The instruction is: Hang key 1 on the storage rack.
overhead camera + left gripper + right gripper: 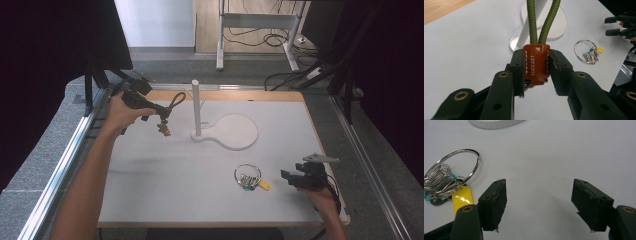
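The left gripper [537, 72] clamped the cord loop's leather tab [536, 65] near the white post [196, 107], likely next threading it over; right gripper [539, 205] jaws stood open.

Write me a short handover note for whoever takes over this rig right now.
Left gripper: shut on the brown leather tab of the green cord loop, held in the air left of the white post.
Right gripper: open, empty, resting beside the key ring on the table.
Done: loop picked up.
Left: probably hang the loop over the post; the key ring is untouched.
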Demonstrator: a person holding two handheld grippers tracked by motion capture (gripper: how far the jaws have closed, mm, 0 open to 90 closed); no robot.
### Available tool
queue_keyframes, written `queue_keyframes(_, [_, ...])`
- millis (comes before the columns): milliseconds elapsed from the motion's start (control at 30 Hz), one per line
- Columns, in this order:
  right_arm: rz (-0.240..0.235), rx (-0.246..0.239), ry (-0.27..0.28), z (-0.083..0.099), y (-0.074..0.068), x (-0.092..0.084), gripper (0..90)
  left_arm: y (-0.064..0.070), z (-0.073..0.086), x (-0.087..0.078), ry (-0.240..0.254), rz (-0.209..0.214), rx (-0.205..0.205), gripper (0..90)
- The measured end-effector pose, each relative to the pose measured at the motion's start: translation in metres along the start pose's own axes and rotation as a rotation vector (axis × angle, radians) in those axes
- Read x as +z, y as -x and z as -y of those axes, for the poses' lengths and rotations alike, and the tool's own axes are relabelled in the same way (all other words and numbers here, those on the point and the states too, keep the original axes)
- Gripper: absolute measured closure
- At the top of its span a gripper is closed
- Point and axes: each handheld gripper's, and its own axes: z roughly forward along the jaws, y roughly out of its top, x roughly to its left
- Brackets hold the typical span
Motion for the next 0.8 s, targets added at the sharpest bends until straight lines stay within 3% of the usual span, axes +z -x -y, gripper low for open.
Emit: queue_keyframes(800, [0.008,-0.001,-0.015,0.0,0.0,0.002,28.5,-0.018,-0.028,0.001,0.013,-0.005,-0.041,67.0])
